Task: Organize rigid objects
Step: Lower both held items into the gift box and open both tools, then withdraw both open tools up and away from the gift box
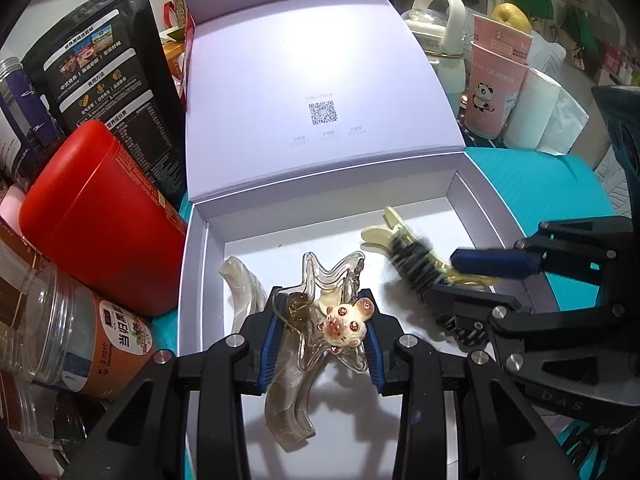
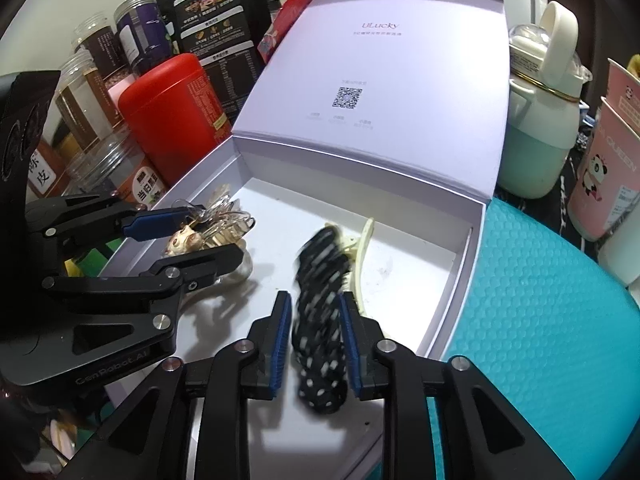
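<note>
Both your grippers point steeply down into the open white box [image 1: 460, 196], side by side over its floor. Your left gripper [image 1: 320, 338] is clenched on the clear hair clip [image 1: 336, 276] with the little mouse charm [image 1: 346, 322]; the blue pads press it from both sides, and the clip's tail hangs below the fingers just above the box floor. A second pale curved clip [image 1: 240, 292] lies on the floor right beside the left finger.

Your right gripper [image 2: 316, 344] has the black polka-dot hair clip [image 2: 320, 320] between its fingers. The clip is blurred. There is a sliver of gap at the left pad, and the right pad looks about touching, so call it released, not clamped. The clip's cream jaws [image 2: 362, 248] stick out ahead of the fingertips toward the right wall of the box. From the left camera the same clip sits at the right gripper's tips, low over the floor; whether it rests on the floor you cannot tell.

The box lid [image 1: 320, 80] stands open behind, with a QR code inside it. The box sits on a teal mat [image 2: 540, 320]. A red canister [image 1: 100, 216] and clear jars [image 1: 60, 328] crowd the left side. A white-and-mint bottle [image 2: 536, 128] and pink paper cups [image 1: 496, 80] stand to the right.
</note>
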The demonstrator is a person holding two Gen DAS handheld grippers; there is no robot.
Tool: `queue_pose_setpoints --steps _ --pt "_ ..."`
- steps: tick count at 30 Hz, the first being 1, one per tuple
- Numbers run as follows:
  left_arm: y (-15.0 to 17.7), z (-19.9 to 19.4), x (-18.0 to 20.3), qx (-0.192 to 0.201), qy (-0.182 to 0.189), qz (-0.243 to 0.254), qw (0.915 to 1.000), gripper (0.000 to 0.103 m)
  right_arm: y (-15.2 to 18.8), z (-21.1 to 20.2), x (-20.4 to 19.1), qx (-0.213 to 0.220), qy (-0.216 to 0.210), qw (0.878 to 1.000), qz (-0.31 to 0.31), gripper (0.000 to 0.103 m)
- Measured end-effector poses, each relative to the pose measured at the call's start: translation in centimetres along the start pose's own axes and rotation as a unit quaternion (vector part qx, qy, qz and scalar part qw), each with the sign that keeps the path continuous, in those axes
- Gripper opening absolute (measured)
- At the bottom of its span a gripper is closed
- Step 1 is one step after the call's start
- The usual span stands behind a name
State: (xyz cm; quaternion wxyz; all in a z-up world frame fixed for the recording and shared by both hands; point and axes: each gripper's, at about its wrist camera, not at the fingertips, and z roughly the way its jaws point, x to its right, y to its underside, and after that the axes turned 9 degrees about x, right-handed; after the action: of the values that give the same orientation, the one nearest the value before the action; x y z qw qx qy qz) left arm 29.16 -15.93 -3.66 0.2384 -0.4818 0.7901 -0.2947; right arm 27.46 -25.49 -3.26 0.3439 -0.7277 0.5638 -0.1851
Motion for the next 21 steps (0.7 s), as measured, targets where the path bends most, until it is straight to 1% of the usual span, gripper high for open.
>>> queue_pose_setpoints --steps 1,3,4,6,7,12,13,16,18,20,21 --pt "0.0 0.0 0.0 -0.002 0.000 -0.001 1.0000 0.035 -0.1 -0.1 0.1 0.002 -0.003 1.000 0.003 0.043" --pt "-0.1 -0.1 -0.1 -0.006 0.005 -0.006 1.0000 0.035 -0.2 -0.5 0.3 0.005 -0.008 1.000 0.011 0.046" --pt "-0.1 -0.2 -0.2 -0.006 0.008 -0.008 0.9999 0.035 -0.3 -0.7 0.4 0.007 -0.008 1.000 0.014 0.049" --pt "-0.2 -0.4 -0.3 -0.005 0.008 -0.010 0.9999 0.036 -0.4 -1.2 0.7 0.012 -0.005 1.000 0.019 0.051" --pt "-0.2 -0.5 -0.4 -0.004 0.009 -0.013 0.9999 0.037 -0.5 -1.3 0.7 0.013 -0.003 1.000 0.021 0.051" --pt "-0.3 -1.5 -0.6 0.007 0.015 -0.022 0.9996 0.051 -1.0 -2.4 0.9 0.021 0.006 0.999 0.026 0.051" --pt "-0.3 -1.7 -0.6 0.009 0.013 -0.020 0.9997 0.052 -1.1 -2.7 1.0 0.023 0.008 0.999 0.026 0.051" --pt "-0.5 -2.5 -0.5 0.016 0.009 -0.015 0.9997 0.060 -1.3 -3.7 1.0 0.029 0.015 0.999 0.026 0.051" --pt "-0.6 -2.9 -0.5 0.021 0.008 -0.016 0.9996 0.067 -1.3 -4.5 1.0 0.032 0.019 0.999 0.025 0.051" --pt "-0.6 -3.4 -0.6 0.026 0.008 -0.021 0.9994 0.080 -1.4 -5.1 0.9 0.035 0.024 0.999 0.021 0.051" --pt "-0.7 -3.6 -0.7 0.027 0.007 -0.024 0.9993 0.081 -1.4 -5.3 0.8 0.037 0.026 0.999 0.018 0.051"
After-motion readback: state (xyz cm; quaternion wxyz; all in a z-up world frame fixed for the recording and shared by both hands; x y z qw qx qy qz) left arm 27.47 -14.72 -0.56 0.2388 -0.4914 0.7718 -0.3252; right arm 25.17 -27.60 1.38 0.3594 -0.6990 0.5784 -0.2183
